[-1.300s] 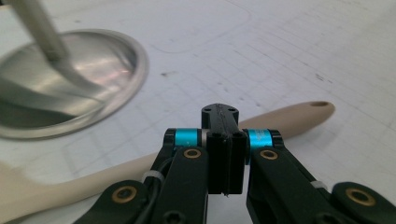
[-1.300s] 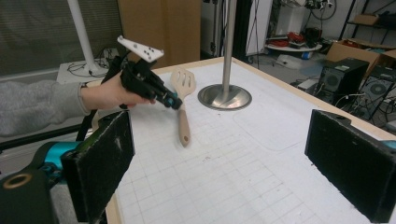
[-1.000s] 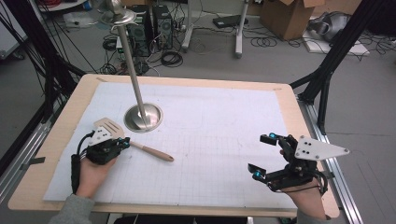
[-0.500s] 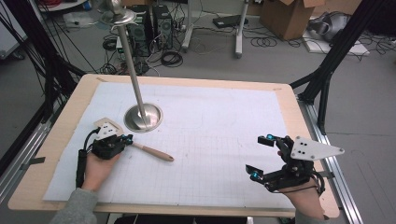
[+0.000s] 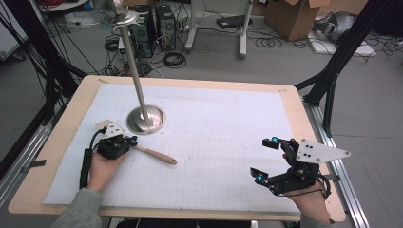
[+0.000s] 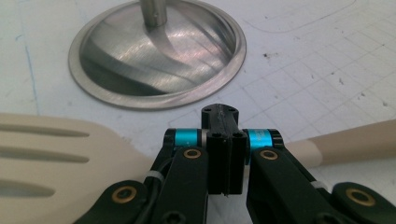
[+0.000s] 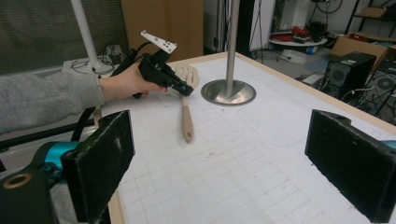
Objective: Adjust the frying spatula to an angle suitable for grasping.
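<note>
At lower left of the high view the left gripper (image 5: pixel 124 142) sits over the neck of the spatula (image 5: pixel 154 154), which lies flat on the mat just below the stand base (image 5: pixel 146 118). Its jaws are pressed together above the spatula, not around it — no grip to lift with, I judge. Best to part the jaws, straddle the neck, then close; right gripper (image 5: pixel 267 159) rests wide open at lower right.
</note>
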{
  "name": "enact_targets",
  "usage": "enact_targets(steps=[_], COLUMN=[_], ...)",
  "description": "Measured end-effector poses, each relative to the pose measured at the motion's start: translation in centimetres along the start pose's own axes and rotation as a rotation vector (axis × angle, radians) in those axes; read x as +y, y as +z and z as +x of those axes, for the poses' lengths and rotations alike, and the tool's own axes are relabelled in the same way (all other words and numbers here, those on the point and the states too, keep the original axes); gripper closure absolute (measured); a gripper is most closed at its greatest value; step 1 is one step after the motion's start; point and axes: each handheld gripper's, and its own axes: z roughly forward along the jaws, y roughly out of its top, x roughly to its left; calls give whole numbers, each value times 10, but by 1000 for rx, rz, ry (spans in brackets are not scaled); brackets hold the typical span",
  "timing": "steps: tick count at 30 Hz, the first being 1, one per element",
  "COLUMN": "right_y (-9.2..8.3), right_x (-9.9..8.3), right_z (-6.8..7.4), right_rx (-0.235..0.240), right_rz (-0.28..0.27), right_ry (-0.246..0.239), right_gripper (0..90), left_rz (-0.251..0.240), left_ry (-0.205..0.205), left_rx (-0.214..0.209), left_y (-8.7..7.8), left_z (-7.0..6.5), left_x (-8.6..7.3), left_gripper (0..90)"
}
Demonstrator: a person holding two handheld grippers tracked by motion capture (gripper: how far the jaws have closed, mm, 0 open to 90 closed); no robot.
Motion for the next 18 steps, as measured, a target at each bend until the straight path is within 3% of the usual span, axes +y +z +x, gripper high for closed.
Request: enact_targets(steps=[2, 10, 13, 18], right_y=[1, 0, -1, 2], right_x=[0, -1, -1, -1], right_z=[0, 0, 1, 0], right_rx=[1, 0, -2, 1], right_rz=[7, 0, 3, 10], right_ry=[-2, -9, -1, -5], right_gripper=[72, 72, 72, 72], left_rz=[9, 34, 43, 59], left_ry=[14, -7, 52, 58], left_rx=[13, 39, 54, 73], left_y=[2, 4, 5, 3], left_z=[-2, 4, 1, -2], left_x=[0, 0, 0, 0], left_gripper=[897, 897, 898, 898])
